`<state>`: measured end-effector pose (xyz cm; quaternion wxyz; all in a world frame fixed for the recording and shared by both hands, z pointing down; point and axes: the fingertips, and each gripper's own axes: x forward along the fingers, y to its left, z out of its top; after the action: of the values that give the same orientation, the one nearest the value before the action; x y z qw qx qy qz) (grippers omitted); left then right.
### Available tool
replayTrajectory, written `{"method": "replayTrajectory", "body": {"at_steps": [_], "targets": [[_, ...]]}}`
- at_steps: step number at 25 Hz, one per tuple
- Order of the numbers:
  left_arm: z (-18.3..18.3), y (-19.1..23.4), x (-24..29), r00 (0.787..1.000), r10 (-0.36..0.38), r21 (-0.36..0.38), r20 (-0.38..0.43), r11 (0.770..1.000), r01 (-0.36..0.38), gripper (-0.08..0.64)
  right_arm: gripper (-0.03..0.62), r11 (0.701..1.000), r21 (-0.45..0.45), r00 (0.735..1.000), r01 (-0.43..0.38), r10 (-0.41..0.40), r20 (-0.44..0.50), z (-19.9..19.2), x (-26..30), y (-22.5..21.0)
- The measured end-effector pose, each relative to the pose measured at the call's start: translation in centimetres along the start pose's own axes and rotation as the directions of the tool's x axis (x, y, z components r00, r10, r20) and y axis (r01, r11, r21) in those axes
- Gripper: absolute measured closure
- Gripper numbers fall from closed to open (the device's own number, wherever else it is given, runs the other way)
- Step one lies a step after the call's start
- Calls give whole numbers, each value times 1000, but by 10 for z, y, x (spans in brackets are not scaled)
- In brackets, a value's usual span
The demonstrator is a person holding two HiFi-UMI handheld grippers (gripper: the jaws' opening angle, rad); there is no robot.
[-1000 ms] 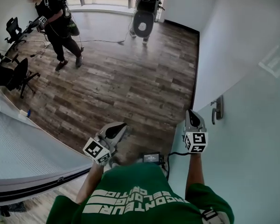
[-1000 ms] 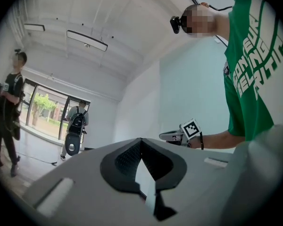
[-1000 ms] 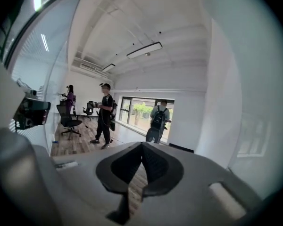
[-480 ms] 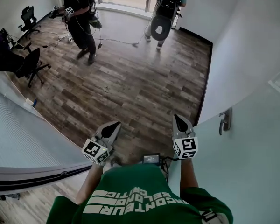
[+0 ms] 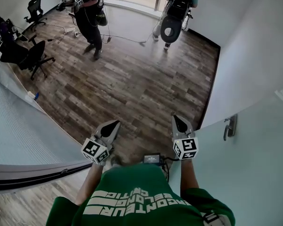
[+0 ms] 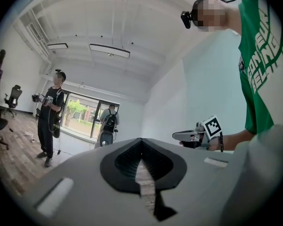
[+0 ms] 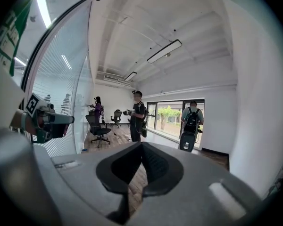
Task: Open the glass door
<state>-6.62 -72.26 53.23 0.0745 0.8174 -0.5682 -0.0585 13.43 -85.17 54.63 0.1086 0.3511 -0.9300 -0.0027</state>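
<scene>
Right claw (image 5: 178,119) farther from door handle (image 5: 231,126), pressed together; left claw (image 5: 115,123) likewise; person (image 5: 88,13) beyond.

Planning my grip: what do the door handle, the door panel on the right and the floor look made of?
Door handle: likely metal, satin grey with a dull sheen; small in view.
Door panel: smooth, pale blue-green, probably frosted glass; nothing shows through.
Floor: brown wood-grain planks with seams, matte; wood or laminate, cannot tell.
</scene>
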Motion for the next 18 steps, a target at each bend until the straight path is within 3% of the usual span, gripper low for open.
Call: {"method": "replayTrajectory", "body": {"at_steps": [18], "targets": [[-3,6,10,1000,-12,-6,-4,1000,12,543,600,1000,0,1000,-6,6,-26,-9,14,-1]]}}
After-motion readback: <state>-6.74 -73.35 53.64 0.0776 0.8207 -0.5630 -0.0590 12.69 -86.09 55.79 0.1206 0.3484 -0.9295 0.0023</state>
